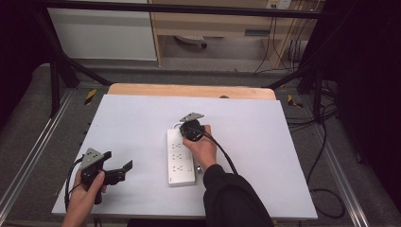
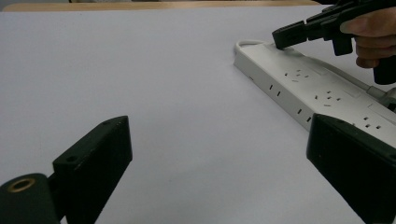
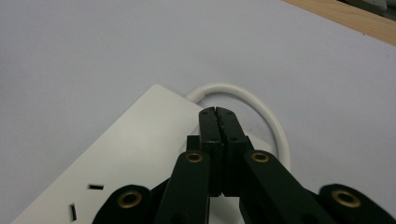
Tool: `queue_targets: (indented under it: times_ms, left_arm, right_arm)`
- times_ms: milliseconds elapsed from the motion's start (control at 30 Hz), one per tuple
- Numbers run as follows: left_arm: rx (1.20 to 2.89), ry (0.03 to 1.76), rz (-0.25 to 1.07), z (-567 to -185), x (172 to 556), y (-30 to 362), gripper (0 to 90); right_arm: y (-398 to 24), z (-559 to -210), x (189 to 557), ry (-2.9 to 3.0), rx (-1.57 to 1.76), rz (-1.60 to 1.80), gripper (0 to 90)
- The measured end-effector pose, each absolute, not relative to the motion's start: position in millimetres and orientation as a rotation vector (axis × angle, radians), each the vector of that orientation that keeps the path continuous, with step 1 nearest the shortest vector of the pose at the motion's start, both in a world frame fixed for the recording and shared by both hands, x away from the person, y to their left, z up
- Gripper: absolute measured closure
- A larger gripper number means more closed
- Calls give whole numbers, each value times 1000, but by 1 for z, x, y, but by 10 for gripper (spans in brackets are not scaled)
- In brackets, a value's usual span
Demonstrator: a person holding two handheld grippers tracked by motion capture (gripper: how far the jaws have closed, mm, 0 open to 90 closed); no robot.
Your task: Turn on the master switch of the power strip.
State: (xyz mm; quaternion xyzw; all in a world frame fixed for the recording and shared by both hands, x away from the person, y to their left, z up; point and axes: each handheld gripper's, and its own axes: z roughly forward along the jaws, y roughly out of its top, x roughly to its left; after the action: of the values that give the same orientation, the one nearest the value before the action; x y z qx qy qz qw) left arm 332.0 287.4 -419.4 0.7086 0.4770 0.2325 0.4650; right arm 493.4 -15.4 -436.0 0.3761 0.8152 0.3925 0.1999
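White power strip (image 1: 180,158) with small dark socket slots, white cable loop (image 3: 252,102) at its far end; pale lavender-grey table sheet (image 1: 137,127), light wood edge (image 1: 189,90) beyond; black right gripper (image 3: 218,116), brass-coloured rivets; black left gripper (image 1: 116,170), grey plate; black sleeve (image 1: 234,198)

Looked like a lab/recording rig: white-covered table (image 1: 142,123) sat inside a black metal frame (image 1: 56,71), w/ hazard tape (image 1: 90,96) on floor rails, loose cables (image 1: 321,146) at right, plain wood cabinets (image 1: 213,23) behind.
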Motion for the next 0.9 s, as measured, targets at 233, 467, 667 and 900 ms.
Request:
queue_targets:
  times_ms: [233,467,667,900]
  left_arm:
    - [1742,1171,573,-420,332,287,69]
    - [1740,1172,572,-420,332,287,69]
    - [1740,1172,570,-420,332,287,69]
    - [1741,1172,570,-420,332,287,69]
  right_arm:
    - [-15,-436,493,2278,1052,1098,900]
    - [-15,-436,494,2283,1054,1094,900]
    - [-14,-435,494,2285,1056,1083,900]
    - [-14,-435,494,2288,1048,1073,900]
